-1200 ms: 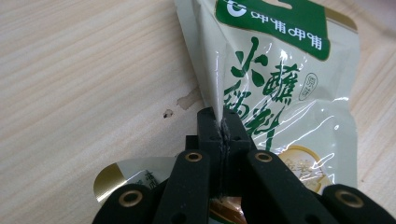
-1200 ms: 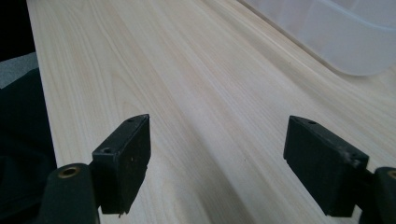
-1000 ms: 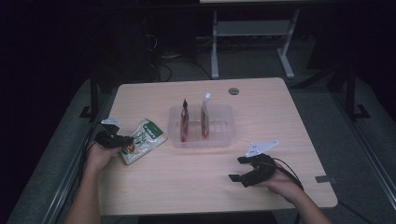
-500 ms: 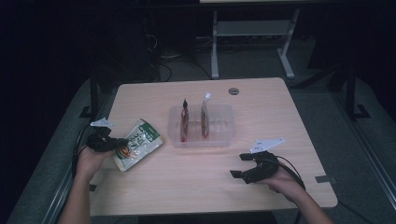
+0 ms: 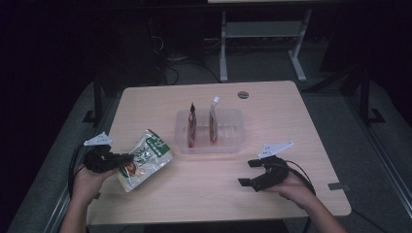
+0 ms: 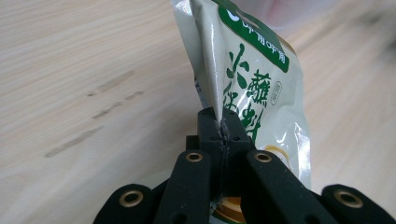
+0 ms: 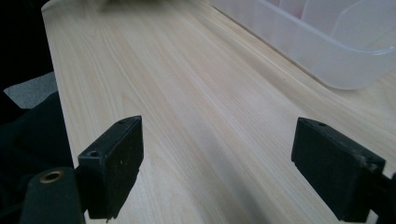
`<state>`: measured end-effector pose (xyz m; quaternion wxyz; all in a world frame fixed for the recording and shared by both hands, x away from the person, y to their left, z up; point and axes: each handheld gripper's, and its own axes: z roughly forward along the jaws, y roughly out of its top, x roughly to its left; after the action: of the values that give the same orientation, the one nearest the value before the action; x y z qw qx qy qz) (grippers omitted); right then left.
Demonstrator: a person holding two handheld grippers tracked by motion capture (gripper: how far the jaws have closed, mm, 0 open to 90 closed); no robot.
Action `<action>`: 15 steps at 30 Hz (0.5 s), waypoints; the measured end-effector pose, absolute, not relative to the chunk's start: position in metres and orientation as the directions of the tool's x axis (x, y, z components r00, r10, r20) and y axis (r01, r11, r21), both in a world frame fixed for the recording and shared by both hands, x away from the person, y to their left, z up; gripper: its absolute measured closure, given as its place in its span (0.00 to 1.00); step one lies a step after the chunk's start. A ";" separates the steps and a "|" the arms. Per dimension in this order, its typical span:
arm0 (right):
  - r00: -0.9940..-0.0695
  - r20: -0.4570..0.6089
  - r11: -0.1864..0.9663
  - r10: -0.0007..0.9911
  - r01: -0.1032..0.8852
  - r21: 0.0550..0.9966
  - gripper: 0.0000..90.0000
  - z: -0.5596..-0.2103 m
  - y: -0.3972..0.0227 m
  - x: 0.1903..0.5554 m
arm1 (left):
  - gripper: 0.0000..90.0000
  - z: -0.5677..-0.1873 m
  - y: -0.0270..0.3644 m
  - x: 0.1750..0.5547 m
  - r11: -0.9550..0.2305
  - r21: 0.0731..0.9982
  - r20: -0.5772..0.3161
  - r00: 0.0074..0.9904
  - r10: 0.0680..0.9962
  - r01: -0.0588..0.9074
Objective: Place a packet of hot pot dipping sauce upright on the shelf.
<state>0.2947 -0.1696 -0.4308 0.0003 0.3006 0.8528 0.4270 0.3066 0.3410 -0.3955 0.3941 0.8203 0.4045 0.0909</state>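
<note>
Pouch (image 5: 145,158) left of tub (image 5: 210,144)

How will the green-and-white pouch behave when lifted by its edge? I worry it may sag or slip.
The pouch is glossy film, so probably slippery, yet the left gripper pinches a flat sealed seam, which should hold. It creases near the jaws, so it is likely floppy and will droop. It looks puffy and fairly light, probably swinging when moved toward the clear container.

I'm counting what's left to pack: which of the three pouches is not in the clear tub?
The green-and-cream pouch at the table's left, pinched by its edge in the left tool. The other two pouches stand upright inside the clear tub.
</note>
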 end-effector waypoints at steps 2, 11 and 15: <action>-0.825 0.251 0.464 0.506 0.506 0.727 0.18 -0.431 -0.168 0.294 | 1.00 -0.394 0.336 0.301 -0.366 0.722 -0.177 0.669 0.722 0.586; -0.837 0.243 0.488 0.491 0.495 0.718 0.19 -0.434 -0.164 0.294 | 1.00 -0.388 0.308 0.286 -0.389 0.749 -0.193 0.738 0.647 0.536; -0.836 0.252 0.488 0.488 0.501 0.715 0.20 -0.434 -0.164 0.296 | 1.00 -0.386 0.293 0.286 -0.404 0.760 -0.190 0.769 0.611 0.509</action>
<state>0.2956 -0.1636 -0.4342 -0.0077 0.2865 0.8625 0.4171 0.2857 0.2928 -0.3864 0.4313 0.8356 0.3350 0.0591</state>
